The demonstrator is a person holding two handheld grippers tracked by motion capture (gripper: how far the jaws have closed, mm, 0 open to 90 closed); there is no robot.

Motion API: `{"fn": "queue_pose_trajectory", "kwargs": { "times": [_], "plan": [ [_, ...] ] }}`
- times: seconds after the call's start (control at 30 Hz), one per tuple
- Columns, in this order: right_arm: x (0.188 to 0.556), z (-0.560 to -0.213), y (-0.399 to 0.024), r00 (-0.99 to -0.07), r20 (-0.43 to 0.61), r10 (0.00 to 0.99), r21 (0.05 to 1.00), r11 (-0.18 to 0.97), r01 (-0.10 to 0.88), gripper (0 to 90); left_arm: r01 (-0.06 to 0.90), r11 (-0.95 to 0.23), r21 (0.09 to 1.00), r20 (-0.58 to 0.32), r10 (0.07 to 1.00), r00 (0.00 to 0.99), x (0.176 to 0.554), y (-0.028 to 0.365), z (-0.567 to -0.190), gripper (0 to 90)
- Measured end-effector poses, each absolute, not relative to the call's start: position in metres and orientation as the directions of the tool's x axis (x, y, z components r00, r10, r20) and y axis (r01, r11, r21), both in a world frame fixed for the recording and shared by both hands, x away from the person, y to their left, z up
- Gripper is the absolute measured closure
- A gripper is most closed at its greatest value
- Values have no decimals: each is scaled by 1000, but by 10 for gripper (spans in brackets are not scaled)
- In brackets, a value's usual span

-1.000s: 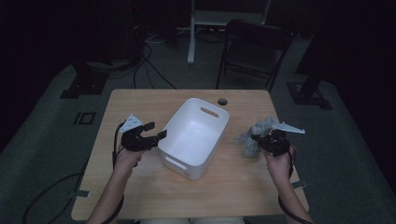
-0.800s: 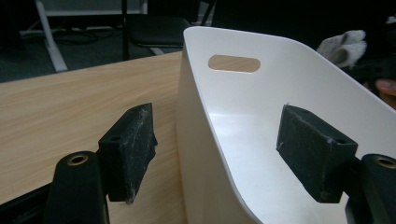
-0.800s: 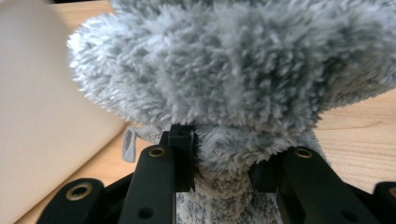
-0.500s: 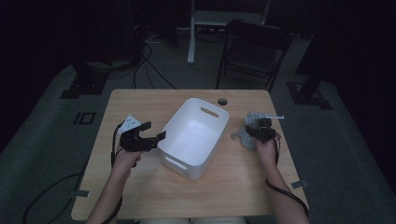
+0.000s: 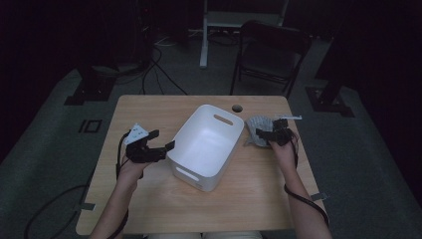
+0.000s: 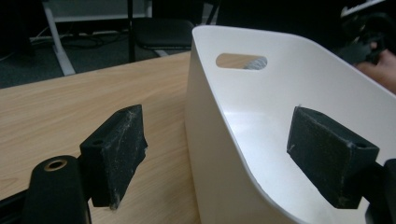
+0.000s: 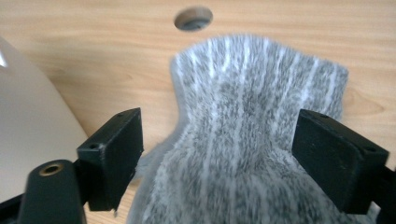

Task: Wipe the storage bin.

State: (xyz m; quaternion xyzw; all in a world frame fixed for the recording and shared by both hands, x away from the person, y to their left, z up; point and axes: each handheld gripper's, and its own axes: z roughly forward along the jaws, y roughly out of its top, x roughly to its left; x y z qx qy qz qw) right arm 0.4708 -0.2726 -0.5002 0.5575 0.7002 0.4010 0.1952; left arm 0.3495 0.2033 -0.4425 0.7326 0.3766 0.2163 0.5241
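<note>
A white plastic bin (image 5: 206,147) stands in the middle of the wooden table (image 5: 149,107). My left gripper (image 5: 160,148) is at its near left corner. In the left gripper view the bin's wall (image 6: 243,154) runs between the jaws of that gripper (image 6: 219,154), whose pads stand clear of it; these jaws have just widened. A grey striped furry cloth (image 5: 255,124) lies on the table right of the bin. My right gripper (image 5: 261,133) hovers over it. Its jaws (image 7: 219,158) have just been opening and flank the cloth (image 7: 243,140) without pressing it.
A round cable hole (image 5: 237,108) sits in the table behind the bin, just beyond the cloth (image 7: 193,18). The bin's curved side (image 7: 28,121) is close to the right gripper's left jaw. A dark chair (image 5: 271,50) and a desk frame stand past the table's far edge.
My right gripper carried the grey cloth from near the table's right edge leftward toward the bin, then opened, leaving the cloth on the table. The left hand stayed put.
</note>
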Motion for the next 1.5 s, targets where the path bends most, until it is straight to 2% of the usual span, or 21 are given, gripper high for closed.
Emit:
{"fn": "queue_pose_trajectory", "kwargs": {
  "times": [0.03, 0.1, 0.53, 1.0, 1.33, 1.5],
  "plan": [
    [470, -499, -272, -297, 162, 941, 786, 59, 616, 160, 333, -170, 927, -81, 778, 623, 349, 203, -443, 196],
    [468, -498, -273, -344, 154, 926, 789, 95, 607, 131, 344, -152, 927, -107, 771, 628, 348, 206, -442, 194],
    [438, -493, -280, -421, 148, 895, 811, 133, 569, 133, 327, -120, 937, -127, 757, 641, 327, 233, -438, 190],
    [393, -497, -288, -491, 177, 853, 818, 150, 555, 133, 336, -237, 912, -40, 763, 645, 294, 252, -456, 190],
    [350, -503, -276, -594, 185, 783, 817, 213, 535, 133, 402, -313, 860, -34, 752, 658, 279, 256, -492, 190],
    [327, -516, -270, -626, 193, 756, 801, 247, 545, 130, 426, -362, 829, 7, 768, 641, 274, 256, -508, 190]
  ]
}}
